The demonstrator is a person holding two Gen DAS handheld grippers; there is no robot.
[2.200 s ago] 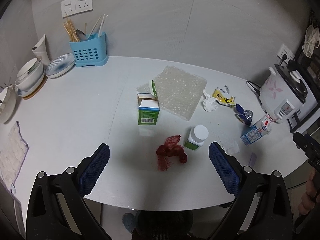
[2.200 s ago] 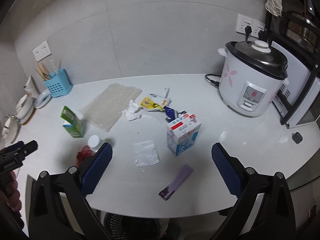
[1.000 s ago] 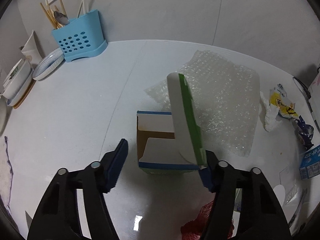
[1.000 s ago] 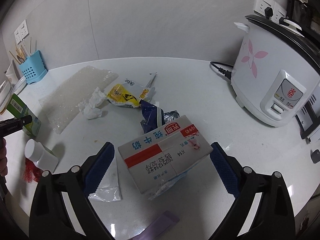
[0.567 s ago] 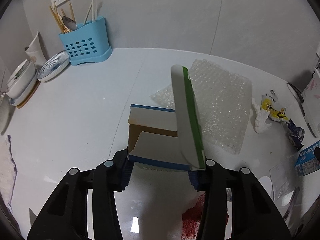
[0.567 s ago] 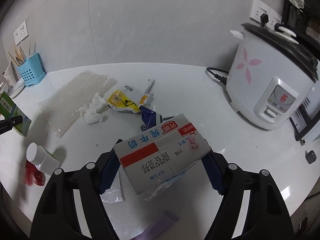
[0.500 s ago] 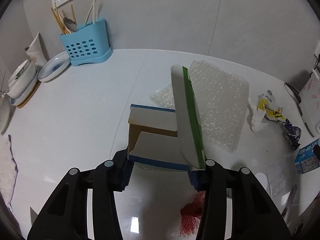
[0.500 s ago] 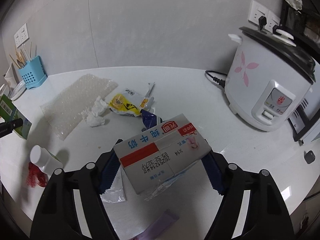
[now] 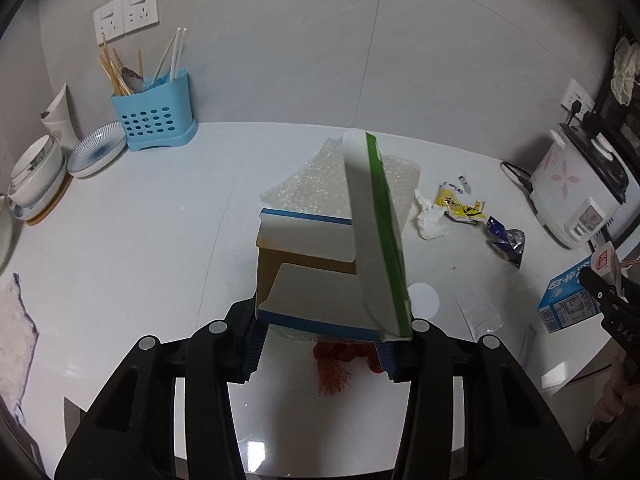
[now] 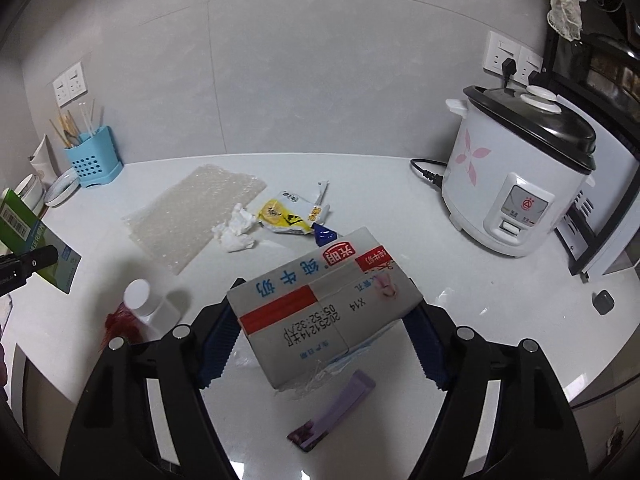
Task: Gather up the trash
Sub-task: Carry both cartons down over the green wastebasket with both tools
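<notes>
My left gripper [image 9: 318, 350] is shut on an open green and white carton [image 9: 320, 280] and holds it above the white table. The carton also shows at the left edge of the right wrist view [image 10: 28, 236]. My right gripper [image 10: 320, 348] is shut on a red, white and blue milk carton [image 10: 320, 304], lifted off the table; it also shows in the left wrist view [image 9: 576, 296]. On the table lie bubble wrap [image 10: 196, 212], a crumpled tissue [image 10: 236, 232], a yellow wrapper [image 10: 286, 216], a blue wrapper [image 9: 504, 240], a red net [image 9: 336, 364], a white-capped bottle [image 10: 144, 304], a clear bag [image 9: 478, 312] and a purple wrapper [image 10: 332, 416].
A rice cooker [image 10: 516, 184] with its cord stands at the right. A blue utensil holder [image 9: 154, 116], a plate [image 9: 96, 154] and stacked bowls [image 9: 36, 176] are at the back left. A cloth [image 9: 16, 344] lies at the left edge. A small dark object [image 10: 604, 302] lies near the right edge.
Both grippers closed on their cartons about a second ago and have since lifted them and drawn back, so more of the table shows in both views.
</notes>
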